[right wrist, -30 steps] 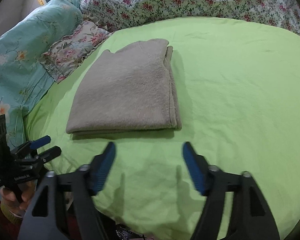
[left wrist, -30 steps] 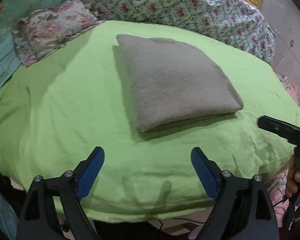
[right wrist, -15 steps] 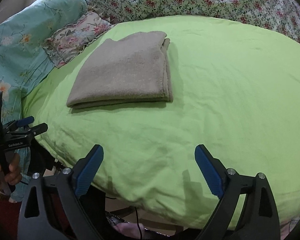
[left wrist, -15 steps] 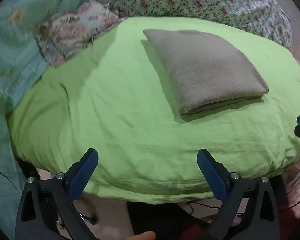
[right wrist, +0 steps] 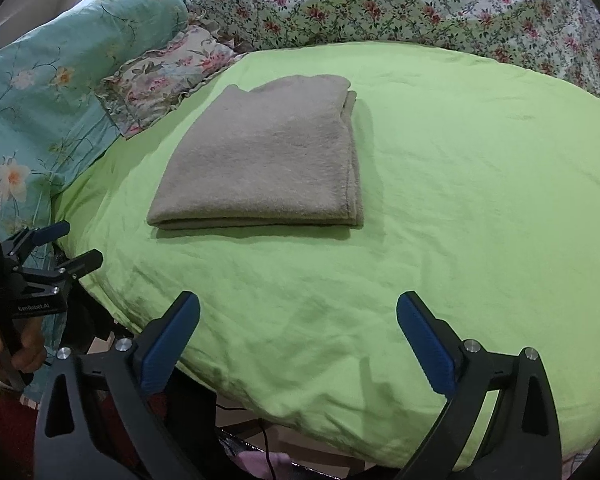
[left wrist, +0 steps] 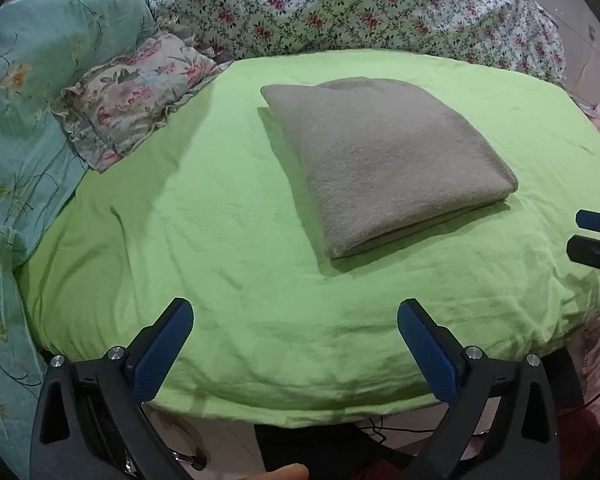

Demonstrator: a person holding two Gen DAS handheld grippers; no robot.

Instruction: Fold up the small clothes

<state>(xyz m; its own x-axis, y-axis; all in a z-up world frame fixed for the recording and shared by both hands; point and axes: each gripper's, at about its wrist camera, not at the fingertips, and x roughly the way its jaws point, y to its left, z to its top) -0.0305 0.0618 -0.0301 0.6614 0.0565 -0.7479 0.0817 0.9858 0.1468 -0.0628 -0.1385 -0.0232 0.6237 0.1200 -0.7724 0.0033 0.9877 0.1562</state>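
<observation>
Left wrist view: the left gripper (left wrist: 294, 322) hangs with jaws wide apart and empty, now drawn back past the near edge of the green sheet (left wrist: 204, 232); the folded grey garment (left wrist: 384, 160) lies flat mid-bed, well apart from it.

Right wrist view: the right gripper (right wrist: 298, 318) has likewise retreated, jaws apart; the garment (right wrist: 264, 156) sits untouched; this fold looks finished.
</observation>
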